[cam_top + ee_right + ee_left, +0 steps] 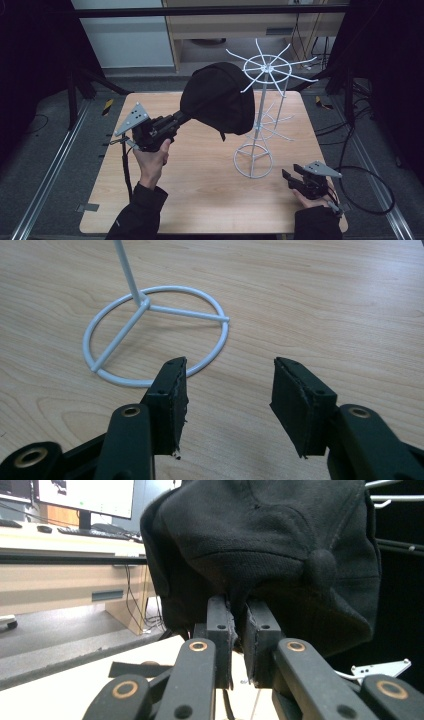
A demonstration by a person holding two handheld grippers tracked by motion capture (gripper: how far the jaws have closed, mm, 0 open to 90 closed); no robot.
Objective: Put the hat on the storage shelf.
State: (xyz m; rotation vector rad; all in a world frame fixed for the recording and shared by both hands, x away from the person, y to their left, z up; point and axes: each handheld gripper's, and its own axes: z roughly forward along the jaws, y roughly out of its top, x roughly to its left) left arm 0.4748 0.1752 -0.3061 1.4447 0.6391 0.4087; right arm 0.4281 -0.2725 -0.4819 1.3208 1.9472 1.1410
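Right now your left gripper has its jaws pinched tight on a fold of the black cap, which hangs off the jaw tips, lifted clear of the wooden table. From above, the cap sits just beside the top spokes of the white wire rack, on the rack's left. Your right gripper rests low near the rack's ring base, jaws spread wide with nothing between them. No readable writing shows on the cap.
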